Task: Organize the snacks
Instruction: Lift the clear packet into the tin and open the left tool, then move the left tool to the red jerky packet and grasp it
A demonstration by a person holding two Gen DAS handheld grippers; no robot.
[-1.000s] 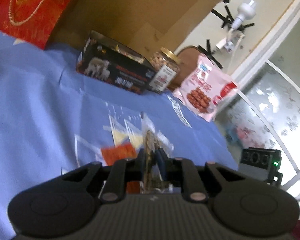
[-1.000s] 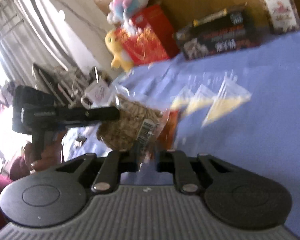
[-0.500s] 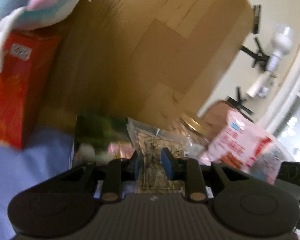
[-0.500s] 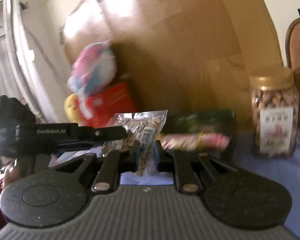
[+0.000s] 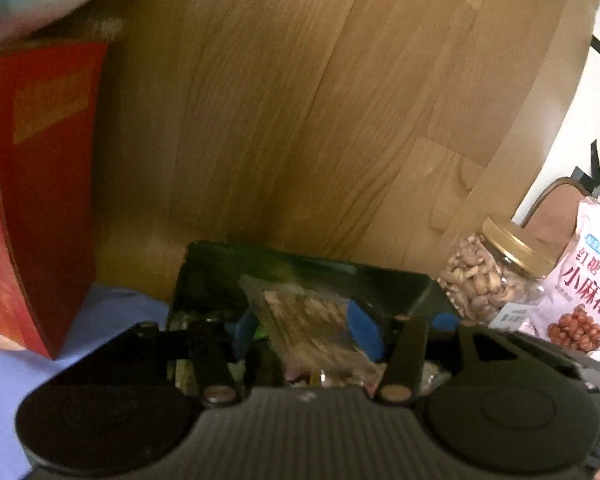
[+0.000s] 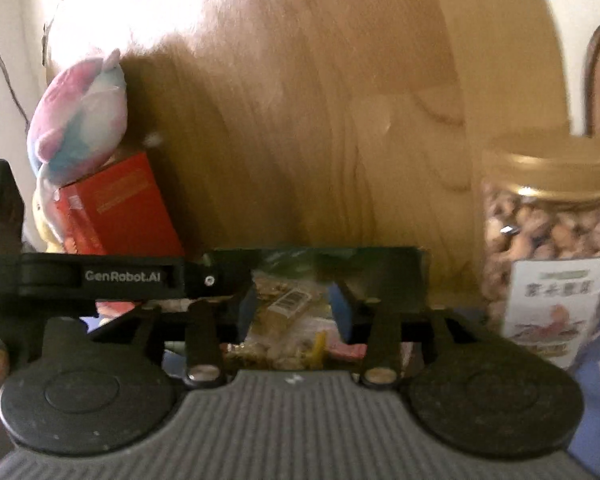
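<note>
Left gripper (image 5: 306,326): jaws parted, just been opening; blue pads either side of the snack packet, right pad close against its edge, contact not clear.
Right gripper (image 6: 294,307): jaws parted, just been opening; pads clear of the packet on both sides.
Snack packet (image 5: 308,328): clear wrapper, brown contents, tilted between the left fingers, over the open dark box; barcode label visible in the right wrist view (image 6: 288,304).
Dark box (image 5: 300,276): open-topped, on the blue cloth, back against the wooden board; other wrapped snacks inside, blurred.
Nut jar (image 5: 496,276): gold lid, just right of the box.
Pink snack bag (image 5: 580,292): right of the jar, touching or just beside it.
Red box (image 5: 36,184): left of the dark box, apart from it.
Plush toy (image 6: 80,120): resting on top of the red box.
Blue cloth (image 5: 112,312): covers the surface.
Wooden board (image 5: 300,100): upright behind everything.
</note>
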